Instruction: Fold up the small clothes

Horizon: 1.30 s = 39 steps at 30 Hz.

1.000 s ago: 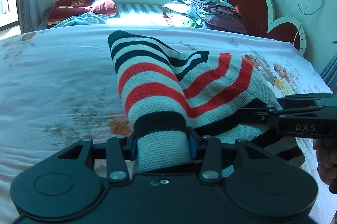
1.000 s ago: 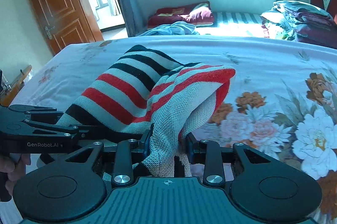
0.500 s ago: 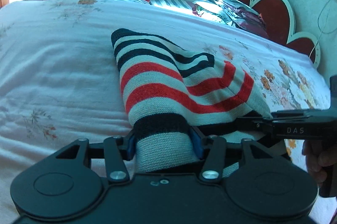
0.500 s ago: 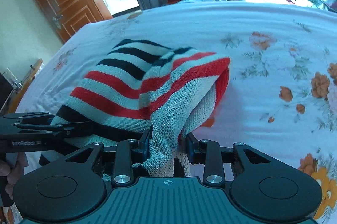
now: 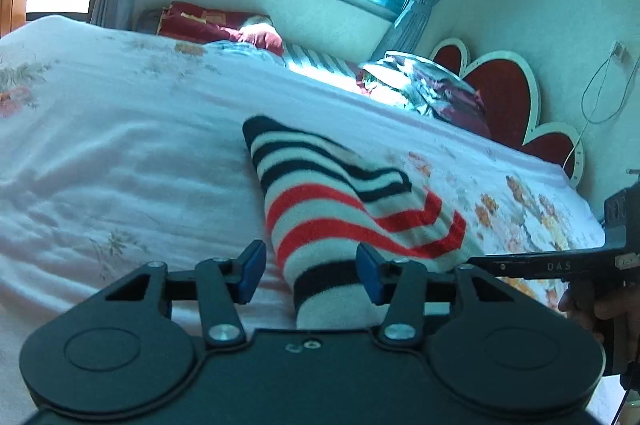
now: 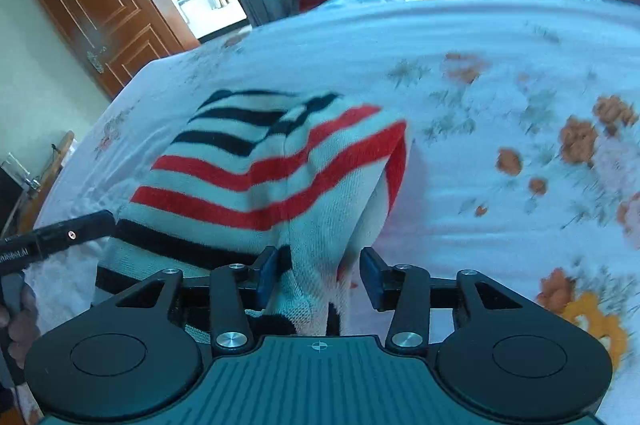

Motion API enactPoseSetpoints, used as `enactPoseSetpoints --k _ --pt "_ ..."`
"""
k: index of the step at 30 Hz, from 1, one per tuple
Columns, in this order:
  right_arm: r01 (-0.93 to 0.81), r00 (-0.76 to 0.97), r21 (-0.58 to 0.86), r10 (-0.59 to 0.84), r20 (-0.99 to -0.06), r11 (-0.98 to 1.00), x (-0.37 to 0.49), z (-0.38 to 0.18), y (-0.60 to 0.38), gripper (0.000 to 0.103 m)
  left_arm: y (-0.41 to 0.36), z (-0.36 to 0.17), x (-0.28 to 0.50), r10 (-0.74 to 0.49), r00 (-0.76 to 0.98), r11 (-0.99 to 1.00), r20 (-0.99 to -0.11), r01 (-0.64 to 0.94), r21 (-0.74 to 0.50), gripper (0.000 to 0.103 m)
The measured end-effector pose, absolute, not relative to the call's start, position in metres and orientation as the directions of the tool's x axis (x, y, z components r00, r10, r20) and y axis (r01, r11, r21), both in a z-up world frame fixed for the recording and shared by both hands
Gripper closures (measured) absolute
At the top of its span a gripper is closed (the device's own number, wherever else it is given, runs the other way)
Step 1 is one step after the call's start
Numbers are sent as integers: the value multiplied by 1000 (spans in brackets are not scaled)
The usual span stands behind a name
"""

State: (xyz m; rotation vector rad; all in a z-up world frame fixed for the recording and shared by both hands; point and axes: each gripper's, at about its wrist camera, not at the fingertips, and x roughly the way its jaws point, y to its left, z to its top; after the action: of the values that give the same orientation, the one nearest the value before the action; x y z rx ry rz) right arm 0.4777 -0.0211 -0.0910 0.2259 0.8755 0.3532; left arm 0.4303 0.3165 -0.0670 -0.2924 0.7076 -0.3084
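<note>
A small knitted garment with red, black and pale stripes [image 5: 344, 209] lies folded over on the floral bedsheet [image 5: 120, 165]. My left gripper [image 5: 310, 273] is open, its blue pads apart on either side of the garment's near corner, which lies loose between them. My right gripper [image 6: 318, 277] is open too, with the garment's [image 6: 272, 173] other near corner between its spread pads. Each gripper shows at the edge of the other's view: the right one in the left wrist view [image 5: 560, 265], the left one in the right wrist view [image 6: 60, 229].
Pillows and folded bedding [image 5: 424, 85] lie at the head of the bed by a red heart-shaped headboard [image 5: 500, 93]. A red cushion [image 5: 212, 25] lies under the window. A wooden door [image 6: 100, 5] stands to the left. The bed's edge runs close below both grippers.
Both grippers have opened and let go of the garment's corners. The garment has dropped flatter onto the bed, and both cameras have tilted and moved.
</note>
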Motion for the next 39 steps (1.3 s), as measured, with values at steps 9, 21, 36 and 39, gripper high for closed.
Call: enactPoseSetpoints --k 9,21,36,39 --pt "-310 564 79 250 -787 947 503 -96 18 101 271 -86 469 -319 620 945 -717 270 -186 70" --pt "-347 620 116 321 -716 931 441 -60 8 100 283 -61 413 -345 637 932 -689 320 -171 92" --pt "-345 517 81 261 -815 935 404 -115 11 101 281 -96 374 -289 604 952 -743 264 -155 90" --pt "-318 519 121 279 -808 940 403 -119 3 101 282 -97 373 -282 609 955 -742 248 -160 90"
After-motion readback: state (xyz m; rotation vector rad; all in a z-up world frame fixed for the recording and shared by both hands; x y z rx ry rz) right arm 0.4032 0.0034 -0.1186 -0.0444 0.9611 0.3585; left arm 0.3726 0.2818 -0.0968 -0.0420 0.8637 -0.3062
